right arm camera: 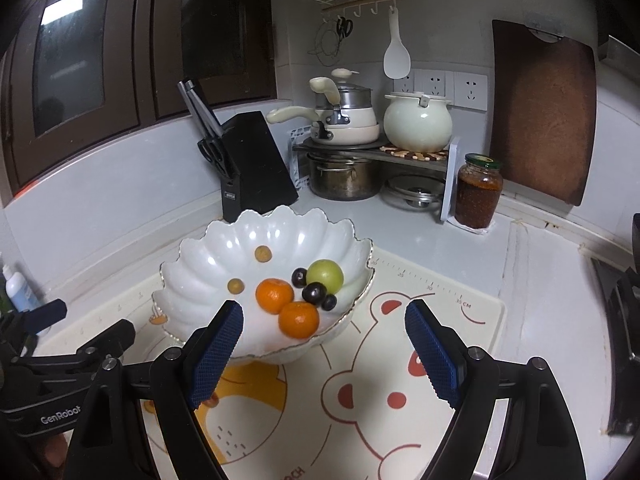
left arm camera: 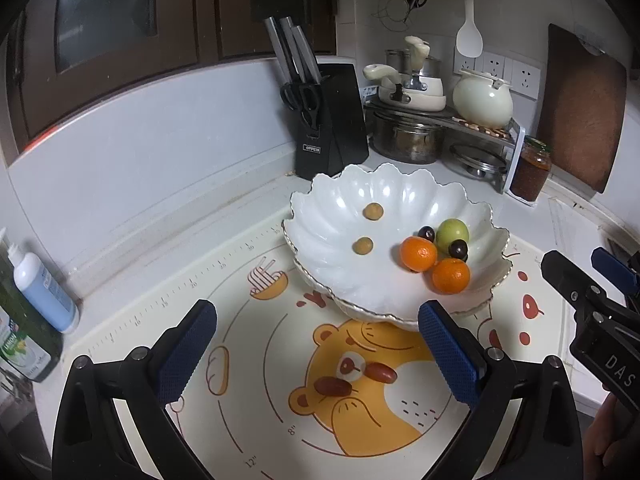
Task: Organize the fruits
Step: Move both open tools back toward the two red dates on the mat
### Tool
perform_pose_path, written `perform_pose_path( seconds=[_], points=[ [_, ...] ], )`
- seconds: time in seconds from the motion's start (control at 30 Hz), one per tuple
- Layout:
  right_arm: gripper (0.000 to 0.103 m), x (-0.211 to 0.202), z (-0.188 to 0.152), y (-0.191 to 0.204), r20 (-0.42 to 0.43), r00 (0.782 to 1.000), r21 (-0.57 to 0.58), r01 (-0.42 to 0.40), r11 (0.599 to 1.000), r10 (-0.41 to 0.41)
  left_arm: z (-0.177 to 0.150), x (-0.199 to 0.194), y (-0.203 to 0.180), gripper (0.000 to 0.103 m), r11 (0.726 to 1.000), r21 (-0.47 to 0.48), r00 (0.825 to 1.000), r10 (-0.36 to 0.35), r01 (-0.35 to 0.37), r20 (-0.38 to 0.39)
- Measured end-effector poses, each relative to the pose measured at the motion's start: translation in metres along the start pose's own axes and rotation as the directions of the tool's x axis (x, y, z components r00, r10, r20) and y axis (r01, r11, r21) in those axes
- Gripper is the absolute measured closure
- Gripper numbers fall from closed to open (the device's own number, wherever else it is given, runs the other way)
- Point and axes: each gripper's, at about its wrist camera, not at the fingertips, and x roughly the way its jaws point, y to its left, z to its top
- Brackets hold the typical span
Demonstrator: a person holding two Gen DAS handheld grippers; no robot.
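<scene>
Fruit sits mostly in the white scalloped bowl (left arm camera: 384, 200) on the bear-print mat (left arm camera: 256, 360). Through our left camera we see two oranges (left arm camera: 418, 254) touching near the bowl's right side, a green fruit (left arm camera: 452, 235) behind them, two dark grapes (left arm camera: 458, 248) beside it, and two small brown fruits (left arm camera: 363, 246) apart on the left. Two red dates (left arm camera: 331, 385) lie on the mat in front of the bowl, between the fingers of our left gripper (left arm camera: 320, 354), whose jaws stand wide apart and grasp nothing. Our right gripper (left arm camera: 576, 280) shows at the right edge.

Through our right camera the bowl (right arm camera: 200, 280) sits left of centre, with the oranges (right arm camera: 274, 295), green fruit (right arm camera: 325, 276) and three dark grapes (right arm camera: 314, 293) clustered in it. Our right gripper (right arm camera: 324, 354) hovers before the bowl's near rim, jaws apart, empty. The left gripper (right arm camera: 72, 332) appears at the left edge. A knife block (right arm camera: 256, 160) and jar (right arm camera: 478, 190) stand behind.
</scene>
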Motion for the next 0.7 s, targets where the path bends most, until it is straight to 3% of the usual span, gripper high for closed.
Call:
perform_pose_path(
  seconds=[0.7],
  points=[
    [0.019, 0.016, -0.04, 0.011, -0.076, 0.997, -0.022, -0.001, 1.0, -0.001, -0.037, 0.027, 0.005, 0.0, 1.0, 0.01, 0.998, -0.019, 0.02, -0.052]
  ],
)
